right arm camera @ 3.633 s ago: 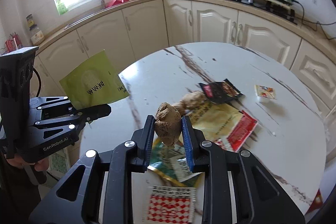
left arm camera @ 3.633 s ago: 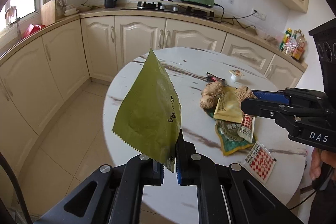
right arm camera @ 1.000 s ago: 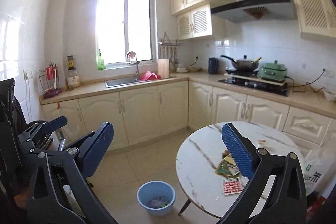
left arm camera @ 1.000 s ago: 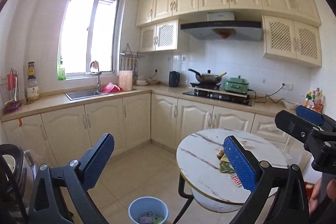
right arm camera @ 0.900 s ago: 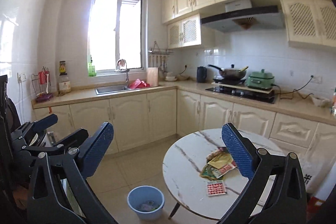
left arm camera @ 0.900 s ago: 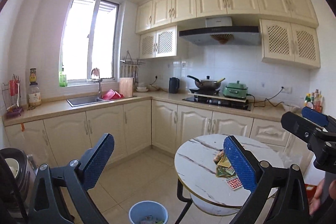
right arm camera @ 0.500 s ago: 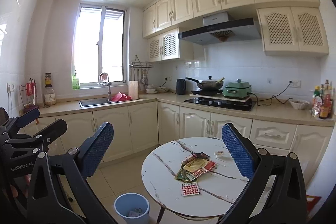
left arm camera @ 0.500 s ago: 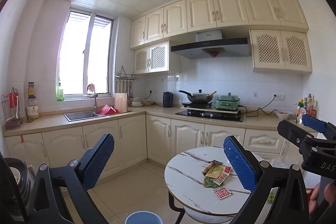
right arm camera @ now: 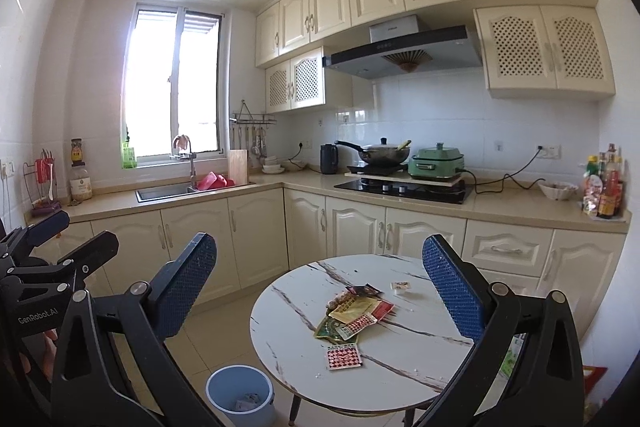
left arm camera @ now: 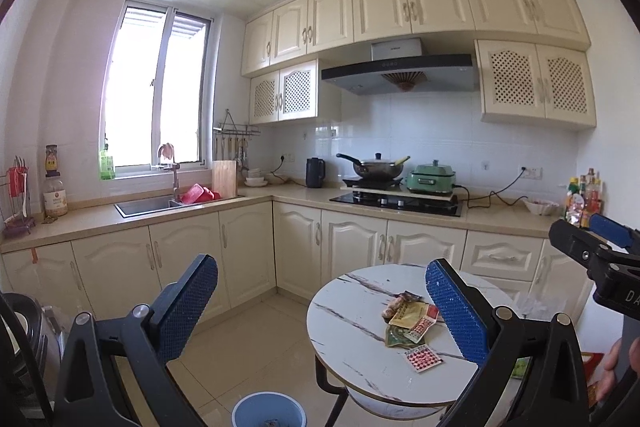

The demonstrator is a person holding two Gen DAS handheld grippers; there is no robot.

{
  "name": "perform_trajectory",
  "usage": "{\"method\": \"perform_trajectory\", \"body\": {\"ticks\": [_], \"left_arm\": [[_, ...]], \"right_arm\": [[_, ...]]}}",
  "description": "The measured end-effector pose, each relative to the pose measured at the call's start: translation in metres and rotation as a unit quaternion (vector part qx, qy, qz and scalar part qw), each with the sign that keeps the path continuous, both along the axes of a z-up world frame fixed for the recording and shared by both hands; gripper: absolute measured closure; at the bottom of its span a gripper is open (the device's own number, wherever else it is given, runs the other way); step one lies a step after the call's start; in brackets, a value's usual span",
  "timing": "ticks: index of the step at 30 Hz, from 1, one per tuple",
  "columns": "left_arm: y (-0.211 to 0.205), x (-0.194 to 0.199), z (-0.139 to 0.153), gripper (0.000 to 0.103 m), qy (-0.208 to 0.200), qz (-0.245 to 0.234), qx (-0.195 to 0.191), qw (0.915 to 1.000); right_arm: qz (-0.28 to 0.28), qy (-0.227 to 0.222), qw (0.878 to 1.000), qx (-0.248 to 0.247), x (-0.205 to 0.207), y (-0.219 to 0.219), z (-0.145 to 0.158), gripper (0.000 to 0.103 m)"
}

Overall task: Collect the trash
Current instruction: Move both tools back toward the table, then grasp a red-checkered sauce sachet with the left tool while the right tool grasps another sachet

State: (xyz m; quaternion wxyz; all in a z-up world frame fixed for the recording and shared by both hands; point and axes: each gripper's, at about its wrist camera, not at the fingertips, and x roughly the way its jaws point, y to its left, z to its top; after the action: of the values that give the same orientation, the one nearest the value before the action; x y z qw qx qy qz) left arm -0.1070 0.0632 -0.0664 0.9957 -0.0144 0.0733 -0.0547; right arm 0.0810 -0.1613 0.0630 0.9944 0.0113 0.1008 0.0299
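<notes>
A pile of snack wrappers (right arm camera: 352,313) and a ginger piece (left arm camera: 390,309) lies on the round marble table (right arm camera: 400,355). A red-checked packet (right arm camera: 343,357) sits apart near the table's front; a small white cup (right arm camera: 401,287) sits further back. A blue bin (right arm camera: 240,395) with some trash in it stands on the floor left of the table; its rim (left arm camera: 269,409) shows in the left wrist view. My left gripper (left arm camera: 320,305) and my right gripper (right arm camera: 318,297) are both wide open and empty, held high and well back from the table.
Cream cabinets run along the walls, with a sink (right arm camera: 168,191), a hob (right arm camera: 404,189) with a wok, and a green cooker (right arm camera: 437,155). Bottles (right arm camera: 606,187) stand at the counter's right end. Tiled floor (left arm camera: 244,343) lies between table and cabinets. A hand (left arm camera: 620,367) holds the other gripper.
Earlier the left gripper held a green wrapper and the right a ginger piece; both are now open and empty. Over the last second both views pulled back and tilted up from the table.
</notes>
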Motion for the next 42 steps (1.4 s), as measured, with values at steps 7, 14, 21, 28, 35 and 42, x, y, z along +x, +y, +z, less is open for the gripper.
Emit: {"method": "perform_trajectory", "body": {"ticks": [7, 14, 21, 28, 35, 42], "left_arm": [[-0.015, 0.081, -0.015, 0.001, 0.083, -0.006, 0.008, 0.9965], [-0.040, 0.168, -0.030, 0.001, 0.169, -0.029, 0.024, 0.9849], [-0.051, 0.251, -0.032, 0.001, 0.233, -0.044, 0.035, 0.9708], [-0.049, 0.319, -0.031, 0.001, 0.260, -0.043, 0.031, 0.9641], [-0.065, 0.368, -0.032, 0.001, 0.276, -0.045, 0.040, 0.9593], [-0.109, 0.394, -0.043, 0.001, 0.275, -0.105, 0.058, 0.9539]], "right_arm": [[-0.021, 0.086, 0.996, 0.017, 0.056, -0.036, -0.058, 0.000], [0.001, 0.257, 0.966, 0.016, 0.144, -0.052, -0.175, 0.000], [0.037, 0.361, 0.932, -0.006, 0.209, -0.041, -0.266, 0.000], [0.051, 0.387, 0.920, -0.025, 0.242, -0.038, -0.285, 0.004], [0.068, 0.376, 0.922, -0.057, 0.243, -0.043, -0.285, 0.029], [0.083, 0.365, 0.926, -0.046, 0.241, -0.079, -0.278, 0.063]]}}
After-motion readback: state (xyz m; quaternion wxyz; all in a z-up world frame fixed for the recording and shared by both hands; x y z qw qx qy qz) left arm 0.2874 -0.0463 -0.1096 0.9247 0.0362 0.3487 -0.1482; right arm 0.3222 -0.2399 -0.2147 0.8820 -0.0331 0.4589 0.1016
